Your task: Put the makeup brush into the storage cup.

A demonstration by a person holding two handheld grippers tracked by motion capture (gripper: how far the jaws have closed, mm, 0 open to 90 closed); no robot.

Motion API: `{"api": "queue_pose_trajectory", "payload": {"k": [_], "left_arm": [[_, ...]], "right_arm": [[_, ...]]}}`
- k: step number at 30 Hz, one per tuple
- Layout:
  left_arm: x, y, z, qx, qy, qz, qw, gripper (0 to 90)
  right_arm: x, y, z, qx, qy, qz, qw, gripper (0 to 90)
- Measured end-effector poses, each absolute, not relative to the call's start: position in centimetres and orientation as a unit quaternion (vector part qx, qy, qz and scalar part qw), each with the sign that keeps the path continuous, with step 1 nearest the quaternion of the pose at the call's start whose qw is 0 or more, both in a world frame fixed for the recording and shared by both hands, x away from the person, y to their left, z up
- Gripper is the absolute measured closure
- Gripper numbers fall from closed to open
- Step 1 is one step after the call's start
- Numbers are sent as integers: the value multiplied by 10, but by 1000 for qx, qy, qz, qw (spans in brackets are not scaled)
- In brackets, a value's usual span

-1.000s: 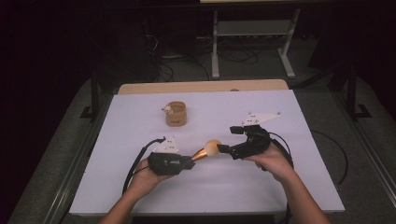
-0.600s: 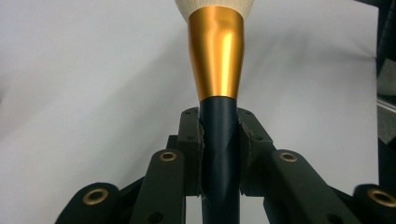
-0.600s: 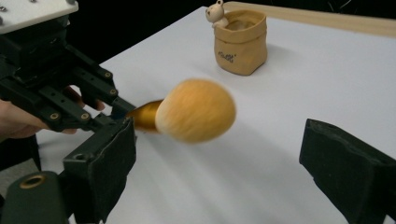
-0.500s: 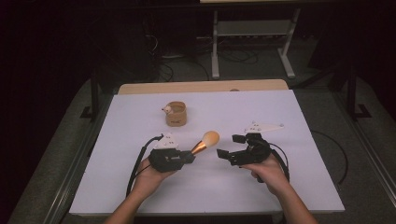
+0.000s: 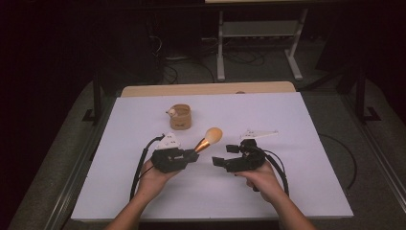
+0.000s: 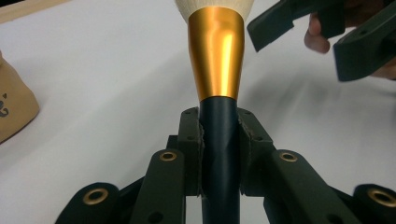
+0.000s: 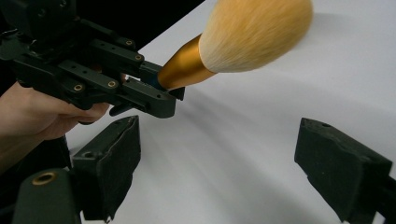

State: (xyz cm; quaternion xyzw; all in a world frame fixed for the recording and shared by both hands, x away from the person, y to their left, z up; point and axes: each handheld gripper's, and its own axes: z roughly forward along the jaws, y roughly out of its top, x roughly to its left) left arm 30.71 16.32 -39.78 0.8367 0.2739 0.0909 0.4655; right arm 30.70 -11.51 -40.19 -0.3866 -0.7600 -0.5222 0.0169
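Observation:
A makeup brush [image 5: 209, 138] with a dark handle, gold ferrule [image 6: 216, 51] and pale bristle head [image 7: 254, 32] sticks out from my left gripper [image 5: 194, 154], which is shut on the handle [image 6: 219, 144]. The brush points up and to the right over the white table. My right gripper [image 5: 225, 156] stands open just right of the brush, its pads [image 7: 116, 154] wide apart with nothing between them. In the left gripper view the right gripper's jaws show at upper right, apart from the brush.
A small tan cup-like holder [image 5: 180, 116] stands on the white tabletop [image 5: 306, 124] behind the grippers. A wooden strip [image 5: 206, 89] runs along the far edge. Cables trail from both grippers. Dark floor and a metal stand [image 5: 258, 33] lie beyond.
My right gripper has let go of the brush head, opened, and pulled back toward the near right. The left gripper keeps the brush and has tilted it up slightly.

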Motion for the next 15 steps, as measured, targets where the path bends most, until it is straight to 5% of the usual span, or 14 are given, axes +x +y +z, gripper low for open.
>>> {"api": "queue_pose_trajectory", "payload": {"k": [15], "left_arm": [[304,156,-399,832,273,89,475,742]], "right_arm": [[309,-102,-404,-376,-748,-545,41,422]]}}
